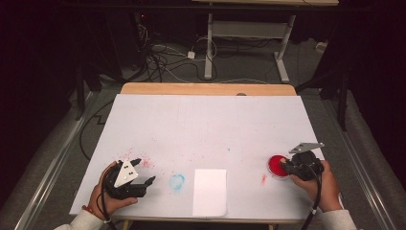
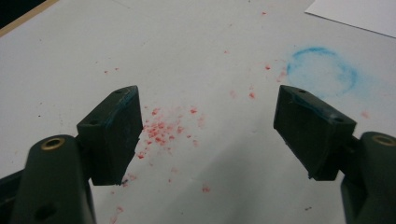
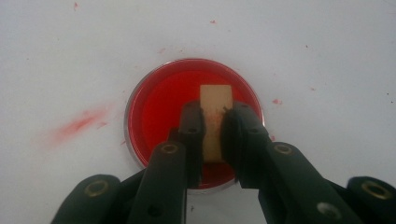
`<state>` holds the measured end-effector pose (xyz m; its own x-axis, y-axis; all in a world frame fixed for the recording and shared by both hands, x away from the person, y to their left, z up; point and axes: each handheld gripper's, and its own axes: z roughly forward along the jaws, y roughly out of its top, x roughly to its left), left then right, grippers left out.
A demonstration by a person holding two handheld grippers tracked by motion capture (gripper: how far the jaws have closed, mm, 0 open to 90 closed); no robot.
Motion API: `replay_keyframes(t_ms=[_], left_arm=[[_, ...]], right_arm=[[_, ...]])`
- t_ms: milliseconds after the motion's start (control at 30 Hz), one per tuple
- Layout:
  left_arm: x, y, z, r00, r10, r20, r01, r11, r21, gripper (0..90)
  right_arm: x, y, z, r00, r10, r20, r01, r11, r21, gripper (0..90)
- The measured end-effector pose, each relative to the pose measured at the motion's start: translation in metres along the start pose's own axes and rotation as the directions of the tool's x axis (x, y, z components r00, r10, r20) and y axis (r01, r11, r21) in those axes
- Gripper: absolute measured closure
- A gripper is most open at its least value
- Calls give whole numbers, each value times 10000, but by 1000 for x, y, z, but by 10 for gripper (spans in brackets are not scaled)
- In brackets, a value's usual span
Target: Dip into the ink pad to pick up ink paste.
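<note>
A: Where the high view looks down on the white table cover [image 1: 206, 124], what to note?
B: Left gripper [image 1: 142, 173] low at the near left corner, held in a hand, jaws spread wide with nothing between them. Right gripper [image 1: 283, 165] at the near right, tips over the round red ink pad [image 1: 276, 166]. Between the two, a white paper sheet [image 1: 209, 191] flat near the front edge, and a blue ring stain [image 1: 176, 181] just left of it. Red specks [image 1: 143, 163] scattered beside the left gripper, a red smear [image 1: 264, 178] just left of the pad.

A: And along the left gripper's own jaws?
B: Both black pads [image 2: 114, 133] far apart, released, empty. Bare cover beneath, dotted with red specks [image 2: 159, 130]. Blue ring stain [image 2: 322, 70] up at the right, corner of the paper sheet [image 2: 359, 14] beyond.

A: And along the right gripper's?
B: Jaws clenched on a small tan wooden stamp block [image 3: 215, 119], upright between the pads. Block over the red ink pad [image 3: 161, 109], inside its silvery rim; contact with the ink hard to tell. Red smear [image 3: 79, 123] off to the left of the pad.
</note>
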<state>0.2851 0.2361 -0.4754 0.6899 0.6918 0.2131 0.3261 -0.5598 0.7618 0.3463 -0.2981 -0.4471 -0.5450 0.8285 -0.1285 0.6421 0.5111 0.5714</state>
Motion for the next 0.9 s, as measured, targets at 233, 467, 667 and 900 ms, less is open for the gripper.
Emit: replay_keyframes(t_ms=[233,467,667,900], left_arm=[[2,0,1,10000,-78,6,78,10000,6,230],[1,0,1,10000,-74,23,74,10000,49,230],[1,0,1,10000,-45,4,45,10000,36,230],[1,0,1,10000,-36,-6,36,10000,32,229]], right_arm=[[1,9,-16,9994,-93,-339,70,9978,-656,765],[14,22,-45,9979,-466,-448,392,9875,-1525,765],[20,24,-54,9966,-754,-337,688,9839,-1651,765],[18,22,-48,9971,-718,-261,676,9883,-1365,765]])
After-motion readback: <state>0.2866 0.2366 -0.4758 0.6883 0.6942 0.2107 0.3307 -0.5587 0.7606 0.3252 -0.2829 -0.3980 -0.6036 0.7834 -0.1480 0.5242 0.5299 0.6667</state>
